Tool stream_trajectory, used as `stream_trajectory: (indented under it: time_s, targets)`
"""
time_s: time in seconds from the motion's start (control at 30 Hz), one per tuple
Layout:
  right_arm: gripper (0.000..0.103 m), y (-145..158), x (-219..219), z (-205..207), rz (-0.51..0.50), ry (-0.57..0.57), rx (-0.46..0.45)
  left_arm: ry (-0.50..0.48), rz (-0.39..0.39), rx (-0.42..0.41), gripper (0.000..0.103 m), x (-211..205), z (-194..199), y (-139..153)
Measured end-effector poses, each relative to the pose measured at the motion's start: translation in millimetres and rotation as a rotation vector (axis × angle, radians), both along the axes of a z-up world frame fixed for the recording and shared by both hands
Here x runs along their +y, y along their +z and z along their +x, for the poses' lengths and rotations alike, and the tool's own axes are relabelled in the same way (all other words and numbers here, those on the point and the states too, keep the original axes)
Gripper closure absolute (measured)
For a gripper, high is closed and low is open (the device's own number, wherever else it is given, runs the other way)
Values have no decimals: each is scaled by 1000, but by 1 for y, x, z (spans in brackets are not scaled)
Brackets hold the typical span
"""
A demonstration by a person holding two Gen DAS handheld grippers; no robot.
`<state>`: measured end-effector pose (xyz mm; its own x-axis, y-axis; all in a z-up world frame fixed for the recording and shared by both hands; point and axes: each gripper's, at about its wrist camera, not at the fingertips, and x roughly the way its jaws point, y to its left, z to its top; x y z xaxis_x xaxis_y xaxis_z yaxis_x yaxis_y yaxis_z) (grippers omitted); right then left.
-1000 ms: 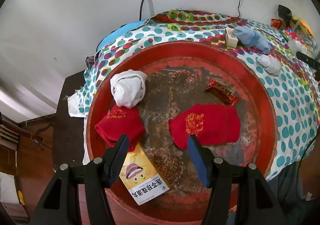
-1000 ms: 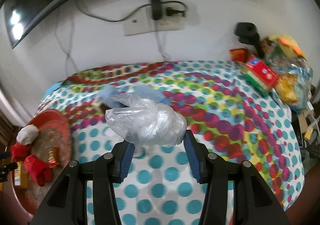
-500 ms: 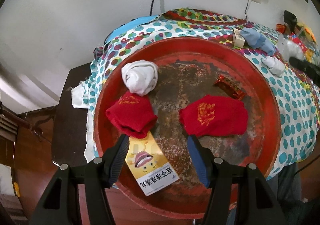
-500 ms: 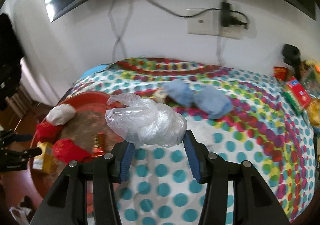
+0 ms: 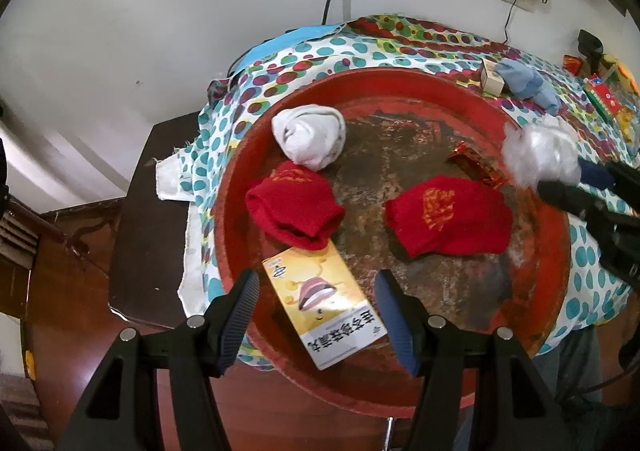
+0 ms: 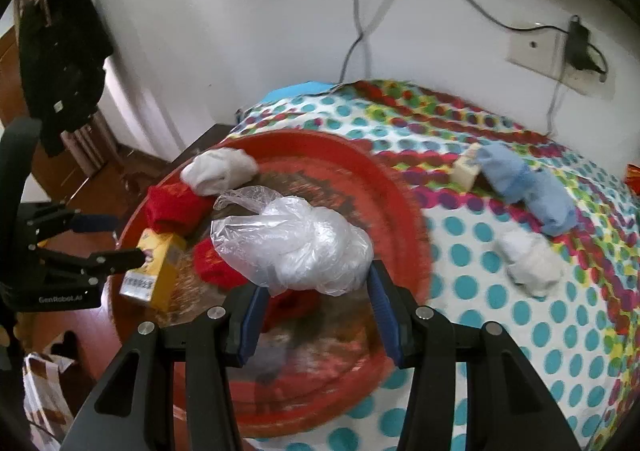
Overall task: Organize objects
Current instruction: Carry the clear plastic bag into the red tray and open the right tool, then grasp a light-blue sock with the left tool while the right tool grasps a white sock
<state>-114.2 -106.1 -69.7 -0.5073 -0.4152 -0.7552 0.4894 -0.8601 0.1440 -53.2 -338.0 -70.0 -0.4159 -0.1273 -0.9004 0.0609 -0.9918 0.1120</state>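
Observation:
A round red tray [image 5: 548,235] sits on the dotted tablecloth. In it lie a white sock ball [image 5: 310,137], two red socks [image 5: 294,205] [image 5: 448,215], a yellow box [image 5: 324,309] and a red wrapper [image 5: 478,169]. My left gripper [image 5: 316,307] is open and empty above the yellow box at the tray's near rim. My right gripper [image 6: 316,303] is shut on a crumpled clear plastic bag [image 6: 296,247] and holds it above the tray [image 6: 400,187]. The bag also shows in the left wrist view [image 5: 540,155] at the tray's right rim.
On the cloth beyond the tray lie two light blue socks [image 6: 528,187], a small beige box [image 6: 466,171] and a white bundle [image 6: 530,263]. Snack packets [image 5: 604,99] crowd the far right. A dark wooden stand [image 5: 152,211] and floor lie left of the table.
My right gripper has swung left with the plastic bag, from over the cloth to over the red tray. My left gripper has drawn back a little toward the tray's near rim.

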Motion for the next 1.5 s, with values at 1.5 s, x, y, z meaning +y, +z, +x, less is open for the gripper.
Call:
stream_trajectory:
  time_s: [1.5]
  targets:
    - [33, -30, -59, 32, 33, 176, -72, 68, 8, -20, 41, -31, 14, -3]
